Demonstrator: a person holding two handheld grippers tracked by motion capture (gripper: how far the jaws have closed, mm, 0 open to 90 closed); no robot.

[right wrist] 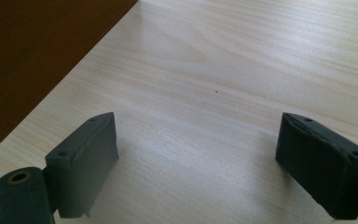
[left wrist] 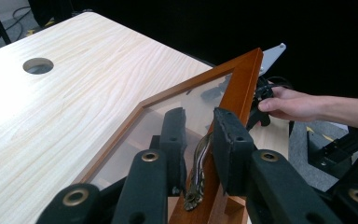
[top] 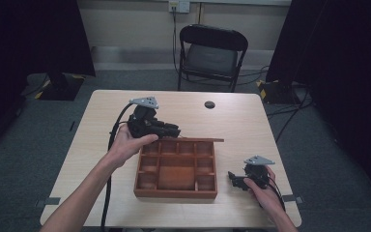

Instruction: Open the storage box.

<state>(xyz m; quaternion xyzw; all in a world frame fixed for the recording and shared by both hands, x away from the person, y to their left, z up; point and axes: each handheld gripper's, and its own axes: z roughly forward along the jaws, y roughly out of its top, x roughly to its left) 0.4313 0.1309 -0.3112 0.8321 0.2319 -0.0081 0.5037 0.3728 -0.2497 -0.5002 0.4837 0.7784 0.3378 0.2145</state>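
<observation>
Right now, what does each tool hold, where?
Left tool brackets the rail of the brown wooden glass-paned lid at its brass handle; grip unclear. Right tool holds nothing.

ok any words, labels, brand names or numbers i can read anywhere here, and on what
None: no readable text in any of the views.
The wooden box, its glass lid and the metal handle bear no writing.
The table is plain wood grain.
The left gripper and right gripper show no markings.
The wall outlet is too small to tell.
</observation>
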